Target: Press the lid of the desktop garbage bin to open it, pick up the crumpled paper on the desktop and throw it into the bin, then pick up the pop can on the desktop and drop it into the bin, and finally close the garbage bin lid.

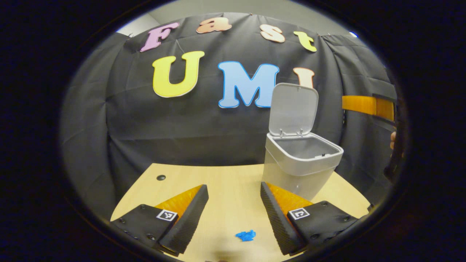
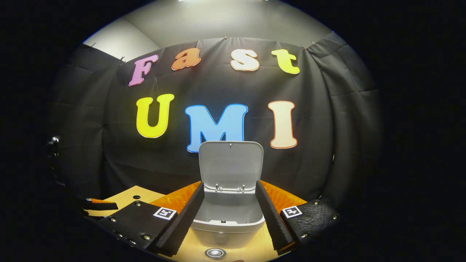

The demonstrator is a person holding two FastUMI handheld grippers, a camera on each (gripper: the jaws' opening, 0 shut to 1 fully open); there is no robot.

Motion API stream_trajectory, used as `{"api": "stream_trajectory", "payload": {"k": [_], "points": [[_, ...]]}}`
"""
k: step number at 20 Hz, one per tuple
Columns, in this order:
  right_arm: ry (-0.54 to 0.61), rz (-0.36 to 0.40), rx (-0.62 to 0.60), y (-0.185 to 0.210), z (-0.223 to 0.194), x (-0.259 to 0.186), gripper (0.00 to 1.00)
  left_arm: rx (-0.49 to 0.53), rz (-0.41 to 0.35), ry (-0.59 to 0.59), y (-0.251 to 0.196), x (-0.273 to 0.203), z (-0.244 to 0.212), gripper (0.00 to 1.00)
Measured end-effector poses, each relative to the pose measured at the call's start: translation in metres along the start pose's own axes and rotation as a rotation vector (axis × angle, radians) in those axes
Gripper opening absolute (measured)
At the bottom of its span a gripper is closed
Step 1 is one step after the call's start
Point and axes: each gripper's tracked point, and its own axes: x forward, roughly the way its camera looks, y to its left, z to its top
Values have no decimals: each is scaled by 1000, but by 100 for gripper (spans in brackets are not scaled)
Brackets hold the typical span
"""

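Both tongs, left (image 1: 234, 203) and right (image 2: 227, 214), gape empty. The small blue crumpled paper wad (image 1: 246, 235) looks light and soft; pinch its middle. The grey plastic bin's lid (image 1: 293, 109) stands open.

A pale wooden counter (image 1: 225, 182) runs out ahead, with a small dark round hole (image 1: 161, 177) near its far left corner. Behind it hangs the black cloth wall (image 1: 182, 123), and above that, plain grey wall (image 2: 218, 22).

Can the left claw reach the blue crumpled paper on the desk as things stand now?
Probably yes. The left claw is open, and the crumpled paper lies on the bare desk between its fingers, with nothing over it; the bin stands farther back.
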Motion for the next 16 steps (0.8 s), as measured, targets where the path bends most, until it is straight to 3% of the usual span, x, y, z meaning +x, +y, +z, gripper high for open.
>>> {"api": "stream_trajectory", "payload": {"k": [16], "points": [[39,-92,-19,-26,-6,-20,90,-9,-81,293,-16,57,-158,96]]}}
